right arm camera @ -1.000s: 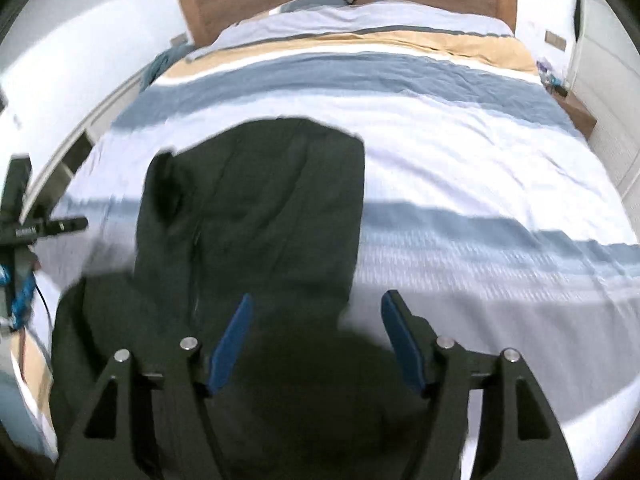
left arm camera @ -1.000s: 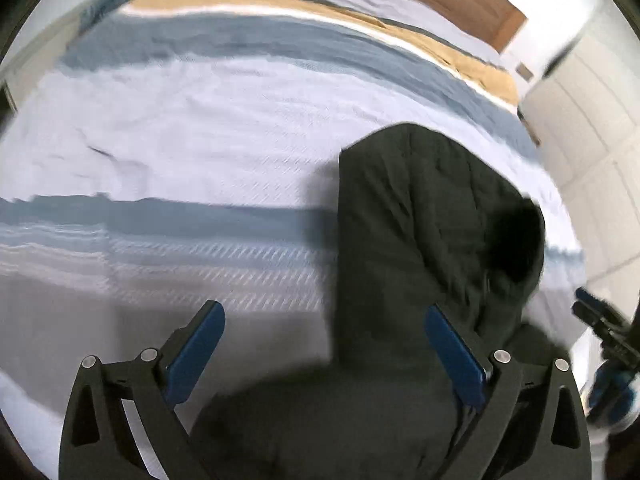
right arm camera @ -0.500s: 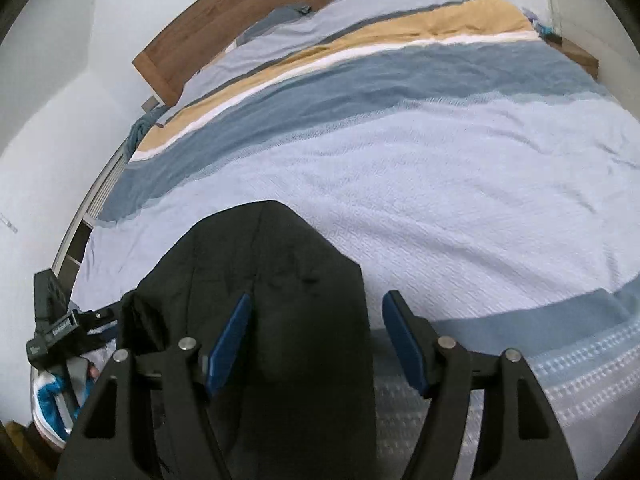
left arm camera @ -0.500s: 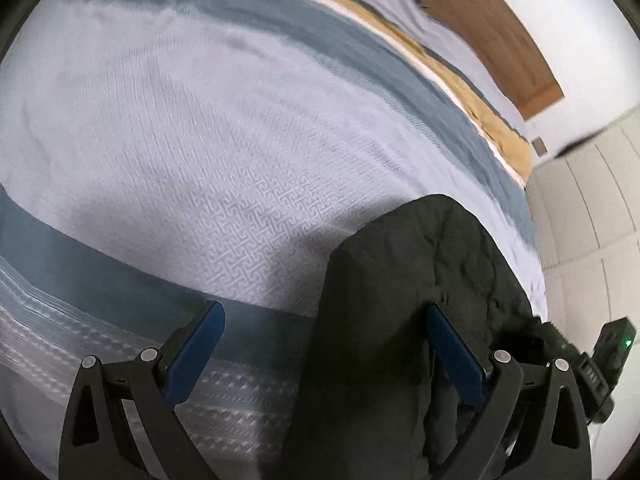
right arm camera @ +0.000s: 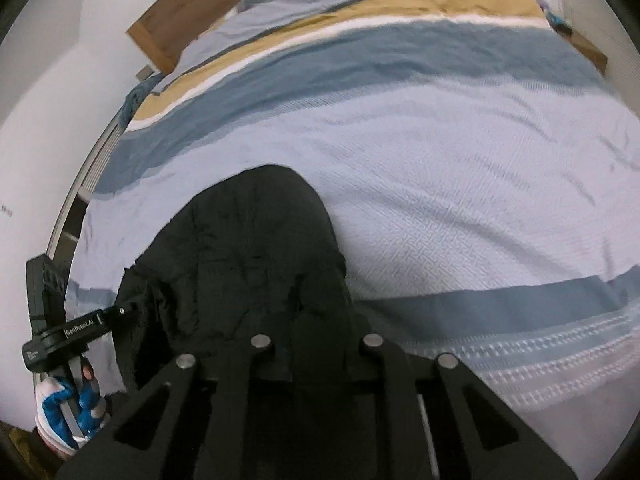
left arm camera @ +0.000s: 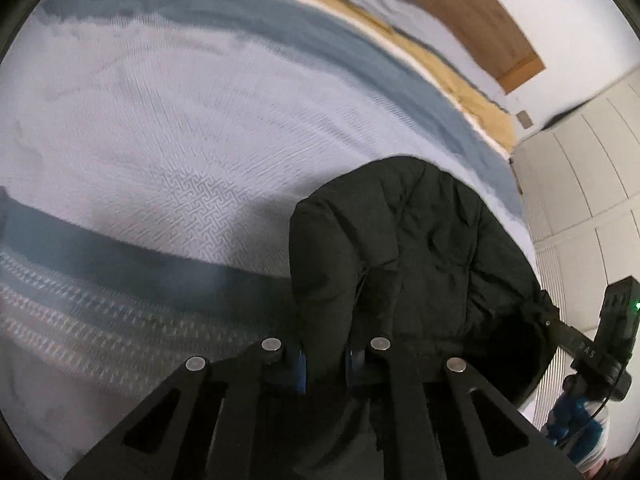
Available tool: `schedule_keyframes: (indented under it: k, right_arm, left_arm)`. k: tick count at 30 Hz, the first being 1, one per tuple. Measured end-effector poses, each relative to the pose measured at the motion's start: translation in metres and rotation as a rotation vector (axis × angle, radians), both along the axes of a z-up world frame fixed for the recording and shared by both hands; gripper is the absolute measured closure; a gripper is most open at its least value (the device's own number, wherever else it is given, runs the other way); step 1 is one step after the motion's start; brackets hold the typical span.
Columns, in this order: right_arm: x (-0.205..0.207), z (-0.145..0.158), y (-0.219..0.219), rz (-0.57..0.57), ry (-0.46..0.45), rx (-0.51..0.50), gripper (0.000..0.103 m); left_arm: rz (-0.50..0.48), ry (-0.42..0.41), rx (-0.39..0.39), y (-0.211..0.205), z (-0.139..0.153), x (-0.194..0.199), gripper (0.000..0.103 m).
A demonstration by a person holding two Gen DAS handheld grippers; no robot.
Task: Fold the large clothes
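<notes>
L gripper & R gripper clamp jacket; long axis twd headboard.

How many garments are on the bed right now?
1: a black quilted jacket lying on the striped bedspread, near its foot edge, both grippers' jaws closed on it. Anything beneath it is hidden.
</notes>
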State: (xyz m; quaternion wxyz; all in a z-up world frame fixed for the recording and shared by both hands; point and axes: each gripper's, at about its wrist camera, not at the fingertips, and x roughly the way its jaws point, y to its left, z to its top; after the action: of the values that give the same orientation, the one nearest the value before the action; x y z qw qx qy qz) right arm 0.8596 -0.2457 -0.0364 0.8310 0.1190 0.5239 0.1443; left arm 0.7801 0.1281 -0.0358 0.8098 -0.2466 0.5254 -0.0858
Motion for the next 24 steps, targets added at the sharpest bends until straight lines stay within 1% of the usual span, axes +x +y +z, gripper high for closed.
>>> schedule_keyframes:
  k: [4, 5, 7, 9, 11, 13, 17, 20, 21, 24]
  right_arm:
    - [-0.035, 0.036, 0.006, 0.046, -0.018, -0.028, 0.090]
    - [-0.046, 0.044, 0.007, 0.055, -0.022, -0.032, 0.090]
    - [-0.071, 0.057, 0.006, 0.069, -0.037, -0.018, 0.090]
    - [-0.100, 0.067, 0.005, 0.089, -0.066, -0.008, 0.090]
    - [-0.127, 0.070, 0.002, 0.102, -0.089, 0.002, 0.090]
    - [-0.157, 0.063, -0.007, 0.093, -0.103, 0.013, 0.090]
    - [-0.201, 0.035, -0.022, 0.074, -0.096, 0.008, 0.090]
    - [-0.222, 0.015, -0.029, 0.054, -0.094, 0.004, 0.090]
    - [-0.227, 0.008, -0.031, 0.049, -0.091, 0.001, 0.090]
    - [-0.238, -0.004, -0.036, 0.034, -0.099, 0.001, 0.090]
  left_arm:
    - [-0.023, -0.026, 0.028, -0.003, 0.025, -0.041, 0.091]
    - [-0.025, -0.032, 0.025, -0.003, 0.031, -0.055, 0.091]
    - [-0.032, -0.046, 0.045, -0.004, 0.040, -0.078, 0.091]
    - [-0.050, -0.061, 0.076, -0.005, 0.044, -0.106, 0.091]
    - [-0.062, -0.066, 0.095, -0.011, 0.041, -0.131, 0.092]
    - [-0.065, -0.059, 0.103, -0.008, 0.031, -0.155, 0.092]
    - [-0.062, -0.045, 0.118, -0.006, 0.006, -0.194, 0.093]
    - [-0.047, -0.028, 0.109, -0.004, -0.011, -0.210, 0.097]
    - [-0.043, -0.020, 0.111, -0.004, -0.016, -0.215, 0.102]
    - [-0.043, -0.013, 0.122, -0.004, -0.026, -0.226, 0.102]
